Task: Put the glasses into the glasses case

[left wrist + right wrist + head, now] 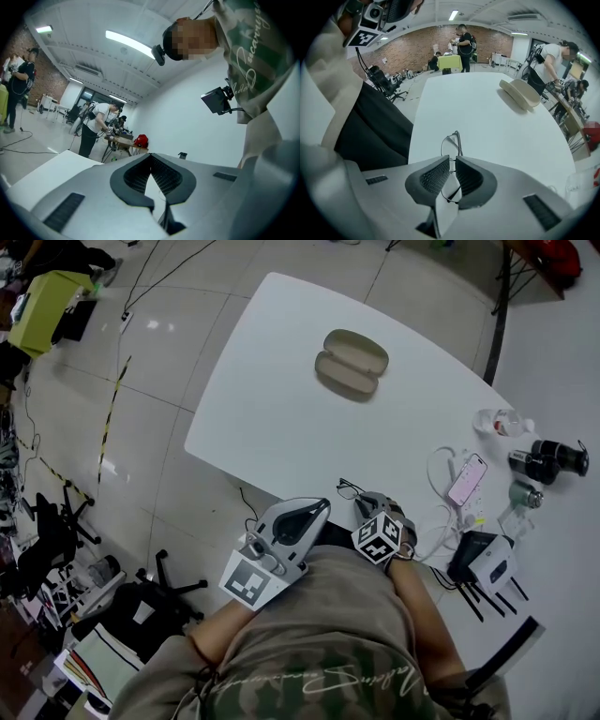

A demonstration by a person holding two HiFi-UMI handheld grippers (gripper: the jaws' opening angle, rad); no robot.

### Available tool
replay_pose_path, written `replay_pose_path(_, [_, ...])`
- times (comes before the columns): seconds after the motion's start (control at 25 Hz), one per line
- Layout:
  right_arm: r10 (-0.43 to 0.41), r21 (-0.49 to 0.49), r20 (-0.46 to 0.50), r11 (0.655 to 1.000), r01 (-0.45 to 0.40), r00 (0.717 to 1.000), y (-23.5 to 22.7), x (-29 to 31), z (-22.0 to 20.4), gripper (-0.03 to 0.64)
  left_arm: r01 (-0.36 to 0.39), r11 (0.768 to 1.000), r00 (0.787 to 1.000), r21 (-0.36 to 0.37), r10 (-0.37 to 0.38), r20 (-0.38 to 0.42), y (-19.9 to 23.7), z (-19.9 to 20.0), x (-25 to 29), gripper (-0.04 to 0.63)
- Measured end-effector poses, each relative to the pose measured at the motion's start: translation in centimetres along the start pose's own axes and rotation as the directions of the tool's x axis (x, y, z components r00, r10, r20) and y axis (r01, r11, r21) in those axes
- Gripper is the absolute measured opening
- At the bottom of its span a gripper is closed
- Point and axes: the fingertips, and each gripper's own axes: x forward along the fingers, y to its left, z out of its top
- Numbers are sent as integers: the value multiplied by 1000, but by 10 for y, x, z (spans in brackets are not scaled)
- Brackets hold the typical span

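Closest in, both hand-held grippers sit right up against the person's lap at the near edge of the white worktop [281, 418]. The left hand-held gripper [151, 158] has its jaws pressed together with nothing between them, and it's tilted up toward the ceiling and the room rather than at the worktop. In the head view it sits just left of the other one, off the worktop edge.

The right hand-held gripper [453, 159] is clamped on the glasses [450, 146], a thin dark wire frame pinched around the middle. One lens sticks out past the jaw tips and the other is down between the pads. From the head view the glasses [349, 488] are right at the near edge of the worktop. I honestly can't tell if they're touching the surface or just above it.

Further out, well apart from the glasses, the glasses case [352, 364] lies open near the far side of the worktop. It's beige, both halves facing up, and nothing is in it.

Off to the right on the worktop there's a pink phone [467, 480] with white cables around it, plus a clear bottle [502, 421] lying on its side.
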Motion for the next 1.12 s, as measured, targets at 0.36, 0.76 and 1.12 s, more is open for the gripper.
replay_pose_path(0.36, [11, -23, -43, 1000, -12, 999, -3, 8, -11, 35, -11, 1000, 1000, -29, 10, -9, 11, -2, -1, 6])
replay_pose_path(0.76, [-10, -87, -98, 996, 1, 995, -3, 19, -12, 35, -15, 998, 1000, -57, 14, -6, 15, -3, -4, 6])
replay_pose_path(1.12, [13, -70, -78, 997, -18, 997, -4, 19, -10, 35, -16, 998, 1000, -58, 17, 2, 17, -2, -7, 6])
